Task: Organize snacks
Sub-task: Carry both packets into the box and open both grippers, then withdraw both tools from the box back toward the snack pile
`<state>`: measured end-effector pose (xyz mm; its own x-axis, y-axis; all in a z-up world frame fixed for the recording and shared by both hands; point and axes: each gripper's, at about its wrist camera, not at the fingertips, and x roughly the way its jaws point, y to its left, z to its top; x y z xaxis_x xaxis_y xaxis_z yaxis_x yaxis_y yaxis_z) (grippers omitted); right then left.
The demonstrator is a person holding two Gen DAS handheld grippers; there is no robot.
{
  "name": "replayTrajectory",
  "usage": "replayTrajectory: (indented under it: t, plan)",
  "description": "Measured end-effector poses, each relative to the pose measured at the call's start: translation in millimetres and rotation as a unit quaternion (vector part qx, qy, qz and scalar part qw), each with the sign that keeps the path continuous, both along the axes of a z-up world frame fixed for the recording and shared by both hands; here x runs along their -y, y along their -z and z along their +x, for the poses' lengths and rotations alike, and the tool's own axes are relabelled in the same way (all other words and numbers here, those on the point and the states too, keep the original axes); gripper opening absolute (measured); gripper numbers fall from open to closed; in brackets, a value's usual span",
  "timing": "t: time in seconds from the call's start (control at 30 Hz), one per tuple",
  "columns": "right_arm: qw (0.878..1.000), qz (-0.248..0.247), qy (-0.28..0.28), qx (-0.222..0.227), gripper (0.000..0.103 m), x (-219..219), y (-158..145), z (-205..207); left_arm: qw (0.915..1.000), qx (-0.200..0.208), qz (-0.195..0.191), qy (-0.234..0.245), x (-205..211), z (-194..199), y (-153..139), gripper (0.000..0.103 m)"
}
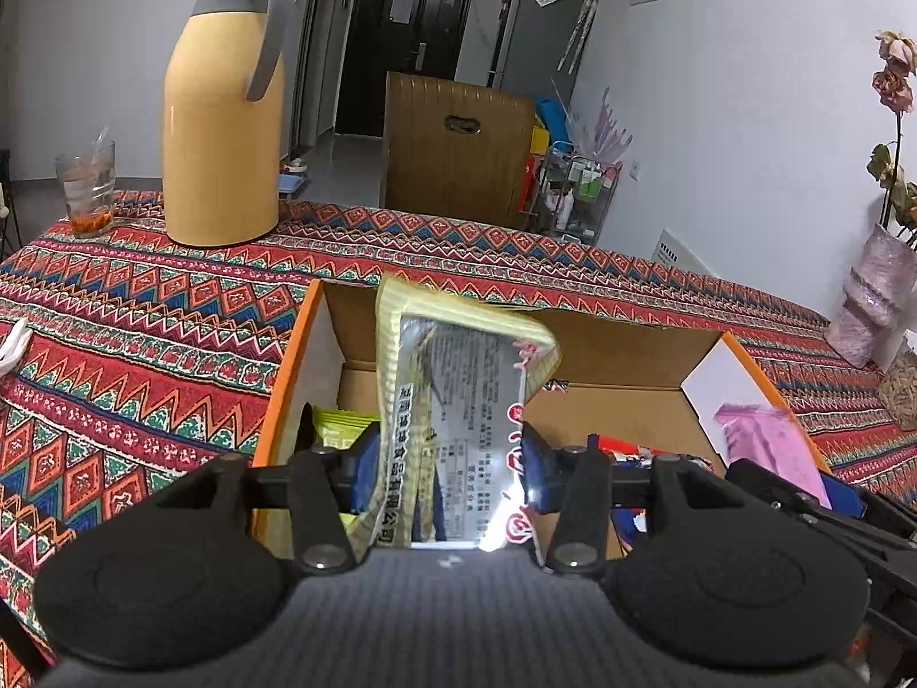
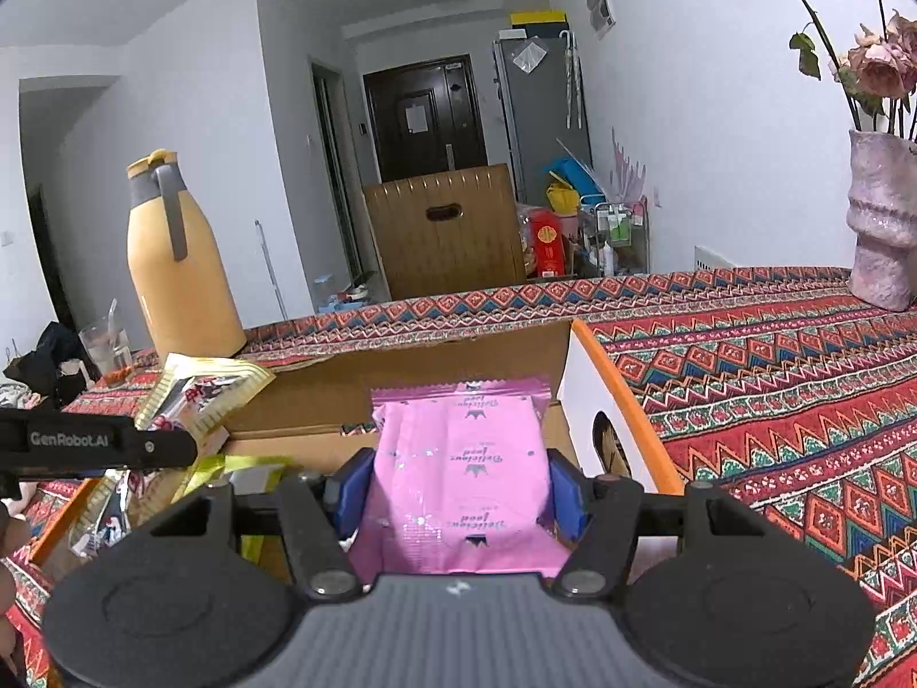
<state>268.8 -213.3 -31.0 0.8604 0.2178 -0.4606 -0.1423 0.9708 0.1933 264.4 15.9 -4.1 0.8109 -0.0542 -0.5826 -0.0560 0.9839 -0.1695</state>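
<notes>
Both tongs are full over the cardboard box (image 1: 321, 309). The left tongs (image 1: 444, 476) clamp a yellow-edged silver packet (image 1: 458, 378), its long axis running straight ahead along the fingers, hanging above the box's left half. The right tongs (image 2: 453, 493) clamp a pink packet (image 2: 458, 458) near the box's right wall. Each load sits directly above the box interior, so the coming release looks like a short drop.

One box (image 1: 289, 355) — two held snack packets (image 1: 458, 395) (image 2: 458, 470).
</notes>
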Motion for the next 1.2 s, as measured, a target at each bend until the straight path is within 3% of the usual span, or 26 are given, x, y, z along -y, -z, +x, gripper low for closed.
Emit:
replayTrajectory:
  t: [0.07, 0.17, 0.23, 0.3, 0.9, 1.2]
  plan:
    - [1.0, 0.003, 0.002, 0.003, 0.063, 1.3, -1.0, -1.7, 0.9999, 0.009, 0.006, -0.001, 1.7, -4.0, -2.2, 0.065]
    - [1.0, 0.01, 0.005, 0.012, 0.088, 4.9, -3.9, -6.7, 0.9996, 0.027, 0.006, 0.001, 3.3, -11.4, -7.7, 0.084]
    - [1.0, 0.015, 0.007, 0.02, 0.092, 7.7, -6.0, -10.9, 0.9992, 0.039, 0.011, -0.002, 3.4, -15.7, -10.6, 0.093]
    - [1.0, 0.019, 0.009, 0.023, 0.103, 9.7, -7.0, -13.5, 0.9988, 0.047, 0.013, -0.007, 3.5, -18.8, -12.7, 0.103]
    - [0.999, 0.009, 0.016, 0.045, 0.103, 8.4, -14.4, -26.5, 0.9983, 0.055, 0.011, -0.015, 4.1, -28.9, -19.6, 0.103]
    - [0.996, -0.002, 0.015, 0.088, 0.103, 6.6, -42.0, -53.1, 0.9967, 0.077, 0.02, -0.016, 8.3, -45.2, -43.5, 0.103]
